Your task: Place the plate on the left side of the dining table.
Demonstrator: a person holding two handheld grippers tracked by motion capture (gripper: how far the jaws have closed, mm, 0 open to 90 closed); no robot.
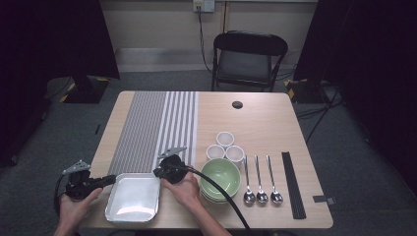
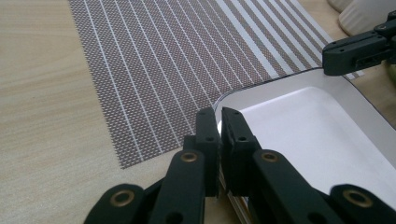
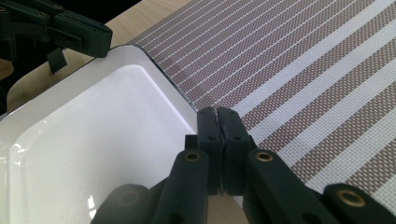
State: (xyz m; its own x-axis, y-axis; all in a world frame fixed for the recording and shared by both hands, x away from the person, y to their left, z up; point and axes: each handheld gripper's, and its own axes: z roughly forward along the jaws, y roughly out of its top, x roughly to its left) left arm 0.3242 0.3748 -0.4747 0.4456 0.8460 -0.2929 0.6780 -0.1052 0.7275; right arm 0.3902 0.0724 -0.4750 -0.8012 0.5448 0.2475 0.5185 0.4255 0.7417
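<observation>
Since the shallow white rectangular enamel tray (image 1: 133, 197) at the table's near edge looks stiff, glossy and slippery, its thin raised rim seems the best hold. On its left rim the left gripper (image 2: 219, 114) is pinched nearly closed, while the right gripper (image 3: 217, 113) clamps the opposite rim beside the striped grey placemat (image 1: 155, 128).
</observation>
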